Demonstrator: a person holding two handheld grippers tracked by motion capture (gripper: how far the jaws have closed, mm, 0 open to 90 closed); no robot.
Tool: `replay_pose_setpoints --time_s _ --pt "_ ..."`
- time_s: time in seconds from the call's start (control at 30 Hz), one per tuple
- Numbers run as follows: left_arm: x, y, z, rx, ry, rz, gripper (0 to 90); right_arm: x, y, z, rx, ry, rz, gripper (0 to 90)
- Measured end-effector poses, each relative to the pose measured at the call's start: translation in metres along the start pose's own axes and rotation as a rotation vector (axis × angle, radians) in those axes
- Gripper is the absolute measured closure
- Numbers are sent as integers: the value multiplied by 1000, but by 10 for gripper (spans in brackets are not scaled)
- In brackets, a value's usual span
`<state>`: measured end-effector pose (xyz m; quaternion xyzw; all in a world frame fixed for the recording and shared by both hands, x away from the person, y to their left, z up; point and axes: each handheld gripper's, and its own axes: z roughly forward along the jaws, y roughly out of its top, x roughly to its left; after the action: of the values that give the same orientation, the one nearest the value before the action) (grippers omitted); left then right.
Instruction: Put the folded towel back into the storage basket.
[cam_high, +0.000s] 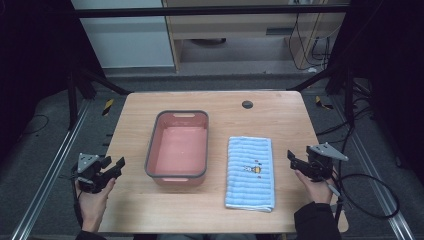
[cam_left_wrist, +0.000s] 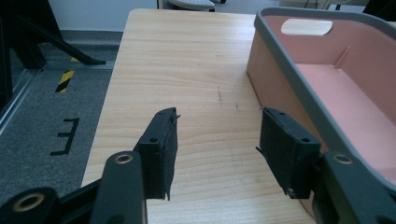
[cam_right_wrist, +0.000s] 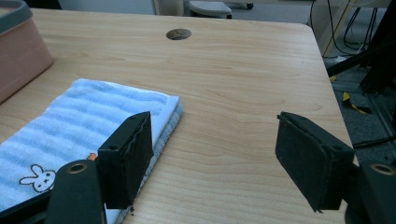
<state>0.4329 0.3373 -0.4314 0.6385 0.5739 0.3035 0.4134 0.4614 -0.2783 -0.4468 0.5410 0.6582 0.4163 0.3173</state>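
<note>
A pink basin with a grey rim (cam_high: 177, 147) sits empty in the middle of the wooden table (cam_high: 270, 115). To its right lies a folded blue striped towel (cam_high: 250, 172) with a small cartoon print. My left gripper (cam_high: 116, 165) is held open at the table's left edge, left of the basin (cam_left_wrist: 327, 79), with nothing between its jaws (cam_left_wrist: 217, 149). My right gripper (cam_high: 291, 156) is held open at the right edge, just right of the towel (cam_right_wrist: 79, 130), and its jaws (cam_right_wrist: 215, 156) are empty.
A round cable hole (cam_high: 247, 104) is in the table near the far edge, also seen ahead of the right gripper (cam_right_wrist: 178, 33). Metal rails and grey floor flank the table. Cables trail at the right (cam_high: 365, 185).
</note>
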Motion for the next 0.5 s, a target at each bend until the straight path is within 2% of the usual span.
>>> replay_pose_setpoints --time_s 0.13,0.27,0.37,0.5 --pt "-5 6 -8 -33 -3 14 434 4 2 -1 3 22 -24 275" --pt "-12 13 -17 -69 -31 22 430 10 7 -2 -6 45 -30 277" --pt "-18 16 -21 -85 -50 29 410 11 10 -5 -13 53 -17 276" --pt "-27 20 -24 -88 -70 45 386 11 13 -8 -33 60 -24 267"
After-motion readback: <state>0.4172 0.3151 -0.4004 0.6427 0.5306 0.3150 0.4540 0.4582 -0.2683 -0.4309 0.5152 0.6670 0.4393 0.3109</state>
